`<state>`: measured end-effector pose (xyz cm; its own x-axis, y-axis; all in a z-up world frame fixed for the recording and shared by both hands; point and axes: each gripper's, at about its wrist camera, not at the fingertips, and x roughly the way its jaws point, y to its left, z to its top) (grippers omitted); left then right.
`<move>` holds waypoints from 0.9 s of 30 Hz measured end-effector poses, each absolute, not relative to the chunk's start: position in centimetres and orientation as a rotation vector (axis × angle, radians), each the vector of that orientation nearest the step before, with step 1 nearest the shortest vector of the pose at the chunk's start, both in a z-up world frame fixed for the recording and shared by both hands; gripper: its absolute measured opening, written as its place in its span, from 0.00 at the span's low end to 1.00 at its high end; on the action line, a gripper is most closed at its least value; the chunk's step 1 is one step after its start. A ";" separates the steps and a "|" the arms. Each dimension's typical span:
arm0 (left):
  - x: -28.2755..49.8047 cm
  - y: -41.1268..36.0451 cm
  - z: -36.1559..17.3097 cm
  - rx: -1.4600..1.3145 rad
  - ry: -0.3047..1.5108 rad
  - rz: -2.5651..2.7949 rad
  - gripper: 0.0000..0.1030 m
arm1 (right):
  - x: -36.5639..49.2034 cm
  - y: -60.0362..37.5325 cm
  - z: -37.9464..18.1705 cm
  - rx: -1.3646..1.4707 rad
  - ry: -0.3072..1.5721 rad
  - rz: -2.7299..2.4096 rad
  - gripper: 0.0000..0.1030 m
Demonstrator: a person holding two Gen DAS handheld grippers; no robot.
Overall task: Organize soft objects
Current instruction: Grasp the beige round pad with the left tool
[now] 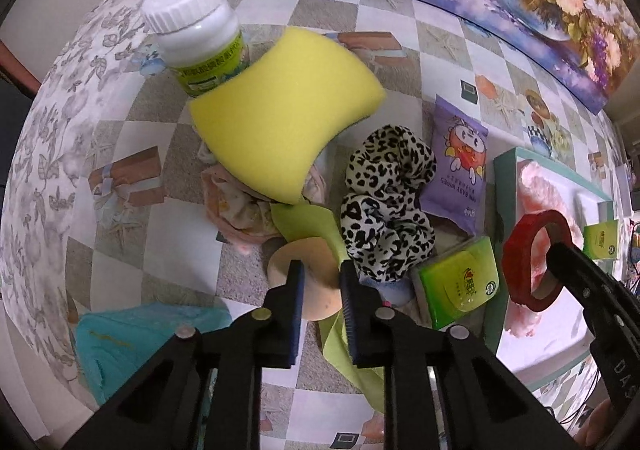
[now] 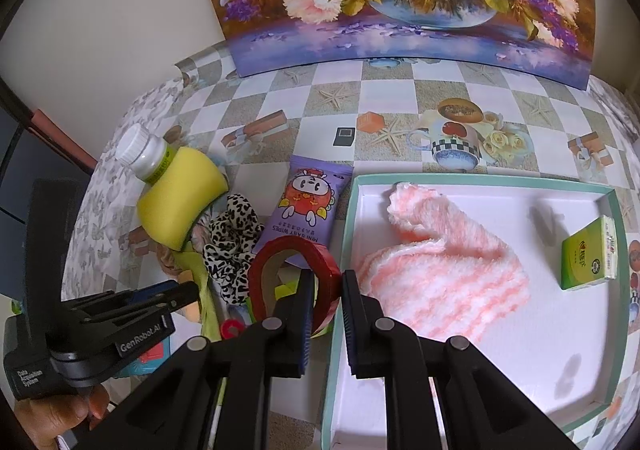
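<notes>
The round beige sponge pad (image 1: 316, 254) lies on the checked tablecloth, on top of a light green cloth (image 1: 308, 217), directly below the tips of your left gripper (image 1: 322, 290). This gripper is released: its jaws stand apart with nothing between them, and the pad sits under the gap, a little more to the side of the left finger. Whether the fingers touch the pad already, I cannot tell.

Because the pad is round, it has no long axis, so I think you need no turn of the wrist. It looks wider than the present gap, so probably you must spread the jaws more or press them into the foam.

Your left hand is clearly the nearer one. Your right gripper (image 2: 326, 290) is busy: it is clenched on the wall of a red tape roll (image 2: 288, 248) and holds it at the left rim of the white tray with green edge (image 2: 480, 181).

The tray lies to the right of the pad, and the leopard-print fabric scrunchie (image 1: 384, 201) and the right gripper stand between them. A pink and white fluffy cloth (image 2: 440, 270) lies in the tray already.
</notes>
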<state>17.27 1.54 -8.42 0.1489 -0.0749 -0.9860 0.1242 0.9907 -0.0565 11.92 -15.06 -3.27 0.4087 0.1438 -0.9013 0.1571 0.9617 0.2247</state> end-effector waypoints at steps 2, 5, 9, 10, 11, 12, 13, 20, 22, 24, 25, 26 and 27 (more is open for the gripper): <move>17.4 2.0 -8.1 0.030 1.405 -0.137 0.12 | 11.9 -15.1 -3.3 0.294 1.155 -0.009 0.14; 17.5 2.4 -7.6 0.023 1.389 -0.130 0.09 | 11.9 -15.1 -3.3 0.294 1.155 -0.006 0.14; 17.6 2.8 -7.3 0.012 1.381 -0.125 0.07 | 11.9 -15.2 -3.2 0.295 1.154 -0.006 0.14; 17.5 2.8 -7.2 0.010 1.377 -0.124 0.05 | 11.9 -15.2 -3.2 0.296 1.153 -0.007 0.14; 17.5 2.9 -7.0 0.007 1.372 -0.123 0.05 | 11.9 -15.2 -3.2 0.296 1.153 -0.006 0.14; 17.4 2.9 -6.9 0.005 1.366 -0.122 0.05 | 11.8 -15.3 -3.2 0.298 1.152 -0.007 0.14; 17.4 3.0 -6.7 0.001 1.359 -0.120 0.04 | 11.8 -15.3 -3.2 0.300 1.151 -0.008 0.14; 17.6 3.2 -6.8 -0.010 1.369 -0.098 0.05 | 11.8 -15.3 -3.2 0.306 1.151 -0.008 0.14; 17.6 3.4 -7.1 -0.015 1.387 -0.087 0.09 | 11.7 -15.3 -3.1 0.309 1.150 -0.008 0.14; 17.7 3.3 -7.7 -0.027 1.402 -0.084 0.22 | 11.6 -15.4 -3.0 0.313 1.149 -0.009 0.14; 17.7 3.2 -7.7 -0.019 1.398 -0.085 0.26 | 11.5 -15.4 -3.0 0.316 1.149 -0.008 0.14; 17.7 3.1 -7.7 -0.011 1.399 -0.083 0.28 | 11.5 -15.4 -3.0 0.317 1.148 -0.008 0.14; 17.7 2.9 -7.7 -0.006 1.399 -0.085 0.30 | 11.4 -15.4 -2.9 0.319 1.147 -0.008 0.14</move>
